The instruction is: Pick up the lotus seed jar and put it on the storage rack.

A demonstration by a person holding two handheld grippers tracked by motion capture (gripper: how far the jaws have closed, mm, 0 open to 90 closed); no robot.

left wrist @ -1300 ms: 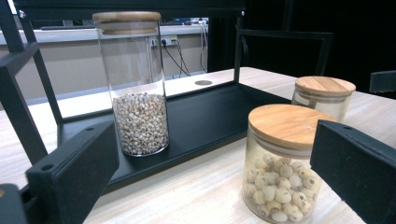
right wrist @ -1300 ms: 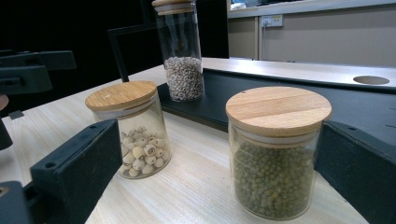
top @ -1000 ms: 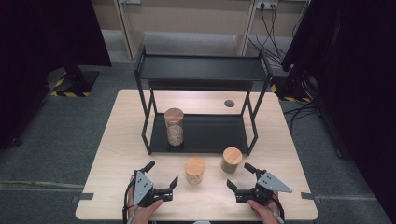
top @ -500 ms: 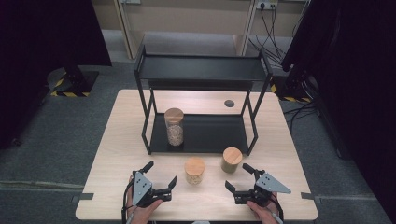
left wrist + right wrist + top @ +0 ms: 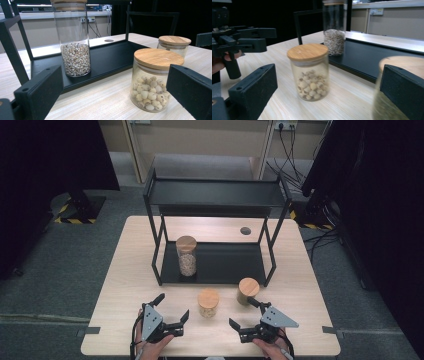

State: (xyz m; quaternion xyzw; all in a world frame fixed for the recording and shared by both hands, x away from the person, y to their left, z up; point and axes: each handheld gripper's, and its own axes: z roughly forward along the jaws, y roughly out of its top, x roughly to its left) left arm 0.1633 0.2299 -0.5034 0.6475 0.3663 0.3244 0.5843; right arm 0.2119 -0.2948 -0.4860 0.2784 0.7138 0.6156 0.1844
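Change: against the earlier high view, the right gripper (image 5: 245,312) has crept a little forward and leftward toward the short jars; the left gripper (image 5: 172,312) and all three jars sit as they did.
Table (image 5: 125,285): pale wood, carrying everything; both forearms come in over its near edge, so the work is set within easy reach.
Rack (image 5: 215,195): black two-tier frame at mid-table; its lower tray (image 5: 230,265) is mostly bare, which I judge leaves room for more jars.
Tall jar (image 5: 187,256): upright on the tray's left end, part-filled with small grains, lid on.
Near short jar (image 5: 208,302): on the tabletop just in front of the tray, between the two grippers, holding pale round seeds under a wooden lid.
Far short jar (image 5: 248,291): beside it to the right, close against the right gripper's far jaw.
Left gripper: jaws spread wide, holding nothing, aimed at the near short jar.
Right gripper: jaws likewise apart and empty, the far short jar (image 5: 397,75) blurred at its right jaw.
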